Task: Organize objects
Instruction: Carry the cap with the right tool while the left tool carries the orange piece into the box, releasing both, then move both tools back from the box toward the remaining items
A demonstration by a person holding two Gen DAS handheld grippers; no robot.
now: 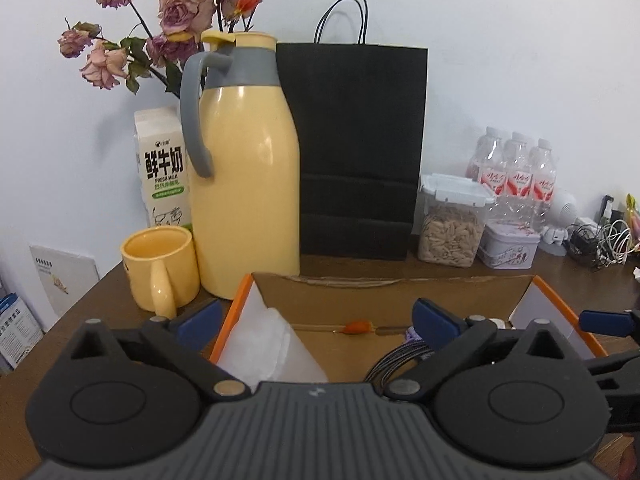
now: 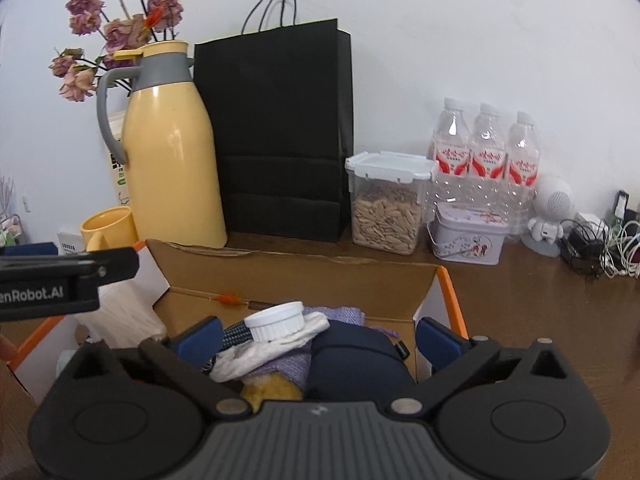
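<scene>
An open cardboard box [image 1: 400, 292] with an orange rim sits on the brown table in front of both grippers. My left gripper [image 1: 316, 320] stands open over the box's left half, above a white plastic bag [image 1: 268, 344] and a braided cable [image 1: 400, 360]. My right gripper [image 2: 318, 338] is open over the right half with nothing pinched. Below it lie a white ribbed jar [image 2: 276, 320], a navy pouch [image 2: 352, 356], purple cloth [image 2: 340, 314] and something yellow [image 2: 272, 390]. A small orange item [image 2: 228, 298] lies by the box's far wall.
Behind the box stand a yellow thermos jug [image 1: 248, 184], a yellow mug [image 1: 160, 272], a milk carton [image 1: 162, 168], dried flowers [image 1: 176, 12] and a black paper bag [image 1: 356, 148]. A seed container [image 2: 386, 204], a tin [image 2: 468, 238], water bottles [image 2: 486, 148] and tangled cables [image 2: 600, 248] are at the right.
</scene>
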